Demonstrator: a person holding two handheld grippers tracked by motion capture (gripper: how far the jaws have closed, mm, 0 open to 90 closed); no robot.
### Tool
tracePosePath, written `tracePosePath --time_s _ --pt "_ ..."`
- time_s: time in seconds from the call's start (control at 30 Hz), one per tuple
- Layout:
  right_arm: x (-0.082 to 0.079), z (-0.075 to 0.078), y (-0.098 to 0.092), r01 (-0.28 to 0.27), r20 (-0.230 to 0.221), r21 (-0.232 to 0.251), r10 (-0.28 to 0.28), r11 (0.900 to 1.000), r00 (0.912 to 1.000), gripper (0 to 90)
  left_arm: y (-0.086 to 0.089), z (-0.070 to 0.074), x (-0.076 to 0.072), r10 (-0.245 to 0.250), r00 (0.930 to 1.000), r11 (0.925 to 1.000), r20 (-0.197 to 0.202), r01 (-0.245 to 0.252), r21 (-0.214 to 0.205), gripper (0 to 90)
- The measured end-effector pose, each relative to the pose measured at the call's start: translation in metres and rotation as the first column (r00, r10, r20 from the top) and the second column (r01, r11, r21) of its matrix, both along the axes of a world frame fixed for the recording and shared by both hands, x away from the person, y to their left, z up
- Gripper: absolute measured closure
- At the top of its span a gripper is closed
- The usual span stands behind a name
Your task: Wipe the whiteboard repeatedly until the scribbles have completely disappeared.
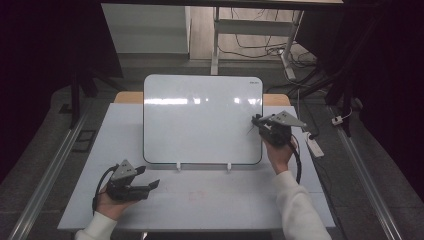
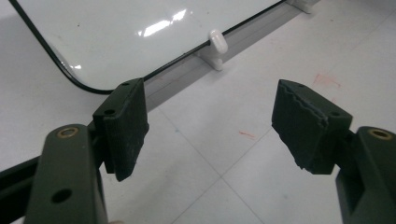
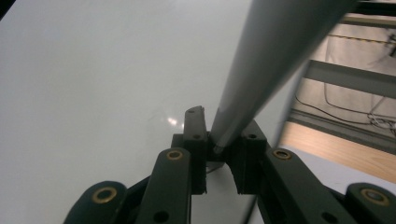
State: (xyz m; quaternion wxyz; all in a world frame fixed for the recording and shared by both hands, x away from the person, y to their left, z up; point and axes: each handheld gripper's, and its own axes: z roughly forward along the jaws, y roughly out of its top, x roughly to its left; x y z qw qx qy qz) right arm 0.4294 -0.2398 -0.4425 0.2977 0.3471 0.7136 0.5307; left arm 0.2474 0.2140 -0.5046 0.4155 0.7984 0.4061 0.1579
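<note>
A white whiteboard (image 1: 200, 120) stands tilted back on the white table (image 1: 200, 200), held by two small white feet (image 1: 178, 165). My right gripper (image 1: 256, 121) is at the board's right edge, about halfway up. In the right gripper view the right gripper (image 3: 222, 123) is shut on a grey tapered pen (image 3: 271, 56) just in front of the board's face (image 3: 93, 70). My left gripper (image 1: 149, 177) rests low on the table's near left, open, below the board's lower left corner. In the left gripper view its jaws (image 2: 210, 126) stand wide apart with nothing between them, facing the board's bottom edge (image 2: 116, 32) and one foot (image 2: 217, 44).
Faint red smudges (image 2: 327, 79) mark the table in front of the board. A white power strip (image 1: 313, 145) and cables lie on the floor right of the table. A metal desk frame (image 1: 216, 40) stands behind. Dark curtains hang at both sides.
</note>
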Motion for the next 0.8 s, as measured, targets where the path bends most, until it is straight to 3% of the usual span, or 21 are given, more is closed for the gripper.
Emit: tracePosePath --time_s 0.03,0.1,0.13,0.17,0.2,0.27,0.3,0.33,0.4,0.47,0.5,0.57,0.6,0.67,0.73,0.77,0.8 --pt "0.000 0.001 0.002 0.006 0.000 -0.008 -0.006 1.0000 1.0000 78.1 0.000 0.001 0.000 0.001 1.0000 1.0000 0.004 -0.001 -0.002 27.7" --pt "-0.006 -0.002 0.015 -0.050 0.002 -0.075 0.051 0.9959 0.9987 78.1 0.002 0.001 0.000 0.006 1.0000 1.0000 0.003 -0.006 -0.007 27.7" --pt "-0.010 -0.004 0.023 -0.088 -0.001 -0.115 0.089 0.9895 0.9961 78.0 0.002 0.000 0.001 0.008 1.0000 0.9999 -0.001 -0.008 -0.007 27.7" --pt "-0.012 -0.006 0.027 -0.093 0.017 -0.157 0.096 0.9833 0.9952 78.1 0.003 -0.001 0.001 0.008 1.0000 1.0000 -0.004 -0.008 -0.005 27.8" --pt "-0.010 -0.004 0.026 -0.087 0.022 -0.161 0.092 0.9831 0.9956 78.0 0.003 -0.001 0.001 0.006 1.0000 1.0000 -0.006 -0.006 -0.002 27.8" --pt "-0.003 0.000 0.010 -0.025 0.010 -0.065 0.025 0.9976 0.9996 78.1 0.002 -0.001 0.000 0.004 1.0000 1.0000 -0.002 -0.004 -0.003 27.7" --pt "-0.001 0.001 0.004 -0.003 0.001 -0.027 0.003 0.9996 1.0000 78.0 0.002 0.000 -0.001 0.004 1.0000 1.0000 0.003 -0.004 -0.004 27.7" --pt "-0.001 0.000 0.002 -0.002 0.000 -0.021 0.002 0.9998 1.0000 78.0 0.002 0.001 -0.001 0.005 1.0000 1.0000 0.005 -0.005 -0.007 27.7" --pt "-0.009 -0.004 0.011 -0.043 -0.003 -0.075 0.043 0.9962 0.9991 78.1 0.003 0.000 0.000 0.008 1.0000 0.9999 0.000 -0.008 -0.008 27.8" --pt "-0.014 -0.007 0.019 -0.072 0.012 -0.149 0.074 0.9862 0.9972 78.0 0.003 -0.001 0.001 0.006 1.0000 1.0000 -0.006 -0.006 -0.003 27.8" --pt "-0.012 -0.005 0.015 -0.063 0.005 -0.134 0.064 0.9889 0.9979 78.0 0.002 -0.001 0.001 0.005 1.0000 1.0000 -0.005 -0.005 -0.001 27.8" --pt "-0.005 0.000 -0.001 0.005 -0.009 -0.041 -0.005 0.9991 0.9999 78.0 0.001 -0.001 0.000 0.001 1.0000 1.0000 -0.003 -0.001 -0.001 27.8" --pt "-0.004 0.000 -0.004 0.009 -0.020 -0.013 -0.010 0.9999 0.9998 78.0 0.001 0.000 -0.001 0.001 1.0000 1.0000 -0.001 -0.001 -0.003 27.8" --pt "-0.011 -0.005 0.006 -0.030 -0.010 -0.083 0.029 0.9961 0.9995 78.0 0.001 0.000 0.000 0.004 1.0000 1.0000 0.001 -0.004 -0.006 27.8" --pt "-0.020 -0.012 0.018 -0.087 0.000 -0.163 0.089 0.9827 0.9961 78.0 0.001 -0.001 0.002 0.007 1.0000 1.0000 -0.005 -0.007 -0.004 27.8" --pt "-0.021 -0.012 0.018 -0.089 0.012 -0.176 0.092 0.9803 0.9957 78.0 0.001 -0.002 0.002 0.005 1.0000 1.0000 -0.008 -0.005 -0.003 27.7" --pt "-0.018 -0.011 0.013 -0.085 -0.005 -0.139 0.085 0.9867 0.9963 78.0 0.001 -0.002 0.001 0.003 1.0000 1.0000 -0.008 -0.003 0.000 27.7"
